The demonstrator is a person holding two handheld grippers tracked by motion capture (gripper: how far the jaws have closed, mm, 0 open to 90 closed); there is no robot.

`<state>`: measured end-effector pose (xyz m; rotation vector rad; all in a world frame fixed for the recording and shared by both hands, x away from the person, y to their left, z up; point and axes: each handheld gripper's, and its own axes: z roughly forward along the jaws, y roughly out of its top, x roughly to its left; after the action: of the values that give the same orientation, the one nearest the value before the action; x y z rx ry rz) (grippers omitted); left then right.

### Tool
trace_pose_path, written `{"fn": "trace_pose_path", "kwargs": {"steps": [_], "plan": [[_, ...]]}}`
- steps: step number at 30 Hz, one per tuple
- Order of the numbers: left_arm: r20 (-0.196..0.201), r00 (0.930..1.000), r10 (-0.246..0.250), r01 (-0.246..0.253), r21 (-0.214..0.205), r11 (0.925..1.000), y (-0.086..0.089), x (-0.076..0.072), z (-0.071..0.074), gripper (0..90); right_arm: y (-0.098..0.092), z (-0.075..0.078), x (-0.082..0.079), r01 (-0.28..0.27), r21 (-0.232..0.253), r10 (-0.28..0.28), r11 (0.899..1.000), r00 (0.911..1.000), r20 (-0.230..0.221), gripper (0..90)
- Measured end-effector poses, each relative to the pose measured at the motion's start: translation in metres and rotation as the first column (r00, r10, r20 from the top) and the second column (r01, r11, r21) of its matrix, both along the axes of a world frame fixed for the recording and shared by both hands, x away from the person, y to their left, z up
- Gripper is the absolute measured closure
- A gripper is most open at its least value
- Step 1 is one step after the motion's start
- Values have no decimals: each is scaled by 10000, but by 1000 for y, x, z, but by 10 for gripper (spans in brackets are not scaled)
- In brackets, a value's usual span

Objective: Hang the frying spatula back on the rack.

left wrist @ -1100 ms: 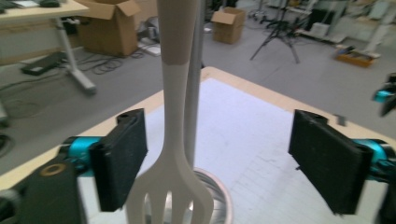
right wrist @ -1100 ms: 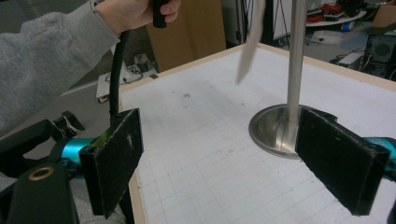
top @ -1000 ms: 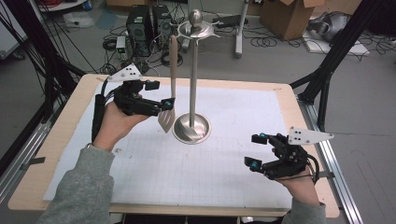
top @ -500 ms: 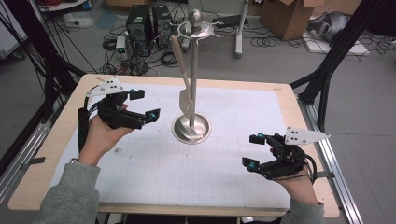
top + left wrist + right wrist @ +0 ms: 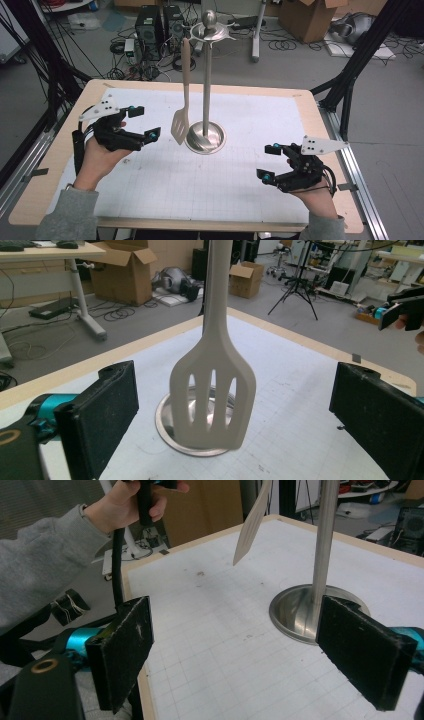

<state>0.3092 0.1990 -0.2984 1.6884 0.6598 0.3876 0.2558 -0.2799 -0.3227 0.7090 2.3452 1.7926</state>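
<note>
One slotted spatula [image 5: 181,120] hangs from the top ring of one metal utensil stand [image 5: 205,90], its beige blade just beside the stand's round base and apparently a little above the mat. The left gripper [image 5: 142,124] sits to the left of the blade, apart from it, with its jaws spread wide and nothing between the pads; they have just been opening. In the left gripper view the spatula [image 5: 214,385] fills the middle, straight ahead of the gap between the two black jaws, with three long slots in its blade and the stand's base [image 5: 170,425] behind it. The right gripper [image 5: 267,162] rests low at the near right of the table, well apart from the stand and spatula, its jaws also spread with nothing in them. In the right gripper view the stand's pole [image 5: 325,545] rises ahead on the right, the blade's tip [image 5: 252,522] hangs to its left, and the person's left hand [image 5: 131,502] grips a black handle farther off.

The table [image 5: 65,150] has a pale wooden rim and is covered by a white gridded mat [image 5: 210,185] with a few small dark marks. Black frame struts stand at both sides. Beyond the table lies a grey floor with tangled cables, computer towers [image 5: 155,25] and cardboard boxes [image 5: 307,17]; how many boxes there are is hard to tell at this distance.
</note>
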Motion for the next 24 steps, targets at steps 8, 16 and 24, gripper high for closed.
{"fn": "trace_pose_path", "kwargs": {"steps": [8, 16, 24], "plan": [[97, 9997, 202, -197, -520, 9985, 28, -12, -6, 60, 1, 1, 0, 92, 48, -93, 9999, 9999, 131, 143], [517, 9981, 340, -309, -600, 9977, 41, -28, -15, 60, 0, 2, -1, 157, 126, -161, 9998, 9995, 272, 143], [517, 9987, -14, 46, -618, 9981, 39, -40, -19, 60, -5, 4, -2, 225, 318, -240, 9992, 9985, 482, 143]]}}
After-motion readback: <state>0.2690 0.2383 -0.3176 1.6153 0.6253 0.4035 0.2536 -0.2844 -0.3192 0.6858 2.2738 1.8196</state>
